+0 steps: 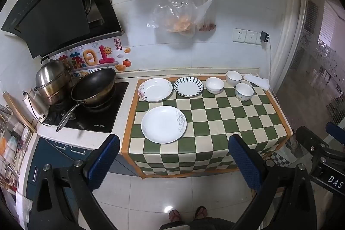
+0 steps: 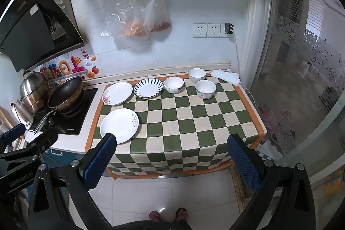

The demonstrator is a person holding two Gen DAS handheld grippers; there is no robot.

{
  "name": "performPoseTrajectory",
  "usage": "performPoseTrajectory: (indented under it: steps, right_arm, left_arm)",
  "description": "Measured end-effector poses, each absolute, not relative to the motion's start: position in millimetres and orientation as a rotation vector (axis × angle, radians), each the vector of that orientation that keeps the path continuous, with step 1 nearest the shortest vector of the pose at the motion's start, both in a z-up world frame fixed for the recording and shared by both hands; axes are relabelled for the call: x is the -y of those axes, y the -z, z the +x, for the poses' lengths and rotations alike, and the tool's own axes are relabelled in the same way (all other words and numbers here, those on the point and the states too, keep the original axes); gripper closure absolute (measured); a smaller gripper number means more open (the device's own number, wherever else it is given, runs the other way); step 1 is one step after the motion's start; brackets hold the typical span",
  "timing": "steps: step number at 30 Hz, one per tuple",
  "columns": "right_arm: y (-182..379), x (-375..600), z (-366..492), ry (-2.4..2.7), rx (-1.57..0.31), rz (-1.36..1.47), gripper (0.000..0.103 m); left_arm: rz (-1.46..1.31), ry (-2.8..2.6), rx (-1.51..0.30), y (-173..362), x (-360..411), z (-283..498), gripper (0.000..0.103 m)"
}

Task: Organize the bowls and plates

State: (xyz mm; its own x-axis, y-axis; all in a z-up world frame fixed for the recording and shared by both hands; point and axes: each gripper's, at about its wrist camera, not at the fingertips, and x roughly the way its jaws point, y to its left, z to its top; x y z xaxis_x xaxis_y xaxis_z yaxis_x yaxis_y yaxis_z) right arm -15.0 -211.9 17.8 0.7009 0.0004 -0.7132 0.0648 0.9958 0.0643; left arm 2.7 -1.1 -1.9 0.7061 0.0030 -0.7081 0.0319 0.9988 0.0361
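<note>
I had both tools held back off the counter (image 1: 278, 115), over the floor, with nothing in either. The left gripper (image 1: 172, 163) stood wide open and empty, and so did the right gripper (image 2: 172, 161).

All the crockery sat on the checkered cloth (image 1: 226, 122). From the left wrist view, the large white plate (image 1: 163, 124) lay nearest me at about 12 o'clock from that tool, alone near the cloth's left edge. Behind it ran a row: the floral-rimmed plate (image 1: 155, 89) at 11 o'clock, the blue-striped plate (image 1: 188, 86) beside it, then three bowls toward 1 o'clock, namely the white bowl (image 1: 214, 85), the rear bowl (image 1: 233, 77) and the patterned bowl (image 1: 244, 91).

My worries from here were these. The plates lay flat on the cloth, so a finger (image 1: 103, 162) sliding under a rim might have dragged the fabric and shifted everything on it; the cloth hung over the front edge and looked free to slip. Glazed china would have been slick in a pinch, and a tilted plate could have slid out. The wok (image 1: 93, 87) and its long handle (image 1: 66, 115) stood close to the left plates, so a wide swing with the left tool risked a knock. The folded rag (image 1: 257, 80) near the bowls could have snagged the right fingers (image 2: 243, 162).
</note>
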Motion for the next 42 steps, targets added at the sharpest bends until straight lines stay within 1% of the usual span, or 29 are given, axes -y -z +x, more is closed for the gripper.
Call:
performPoseTrajectory:
  steps: [15, 32, 42]
  right_arm:
    - [-20.2, 204.0, -15.5, 0.028, -0.780, 0.083, 0.000]
    - [-22.6, 200.1, -14.6, 0.026, -0.778, 0.079, 0.000]
    - [-24.6, 198.7, -15.7, 0.025, -0.780, 0.081, 0.000]
  left_arm:
    - [0.043, 0.014, -0.776, 1.2, -13.3, 0.7, 0.000]
    - [0.043, 0.013, -0.777, -3.7, -12.2, 4.0, 0.000]
    - [0.044, 0.016, -0.770, -14.0, -13.5, 5.4, 0.000]
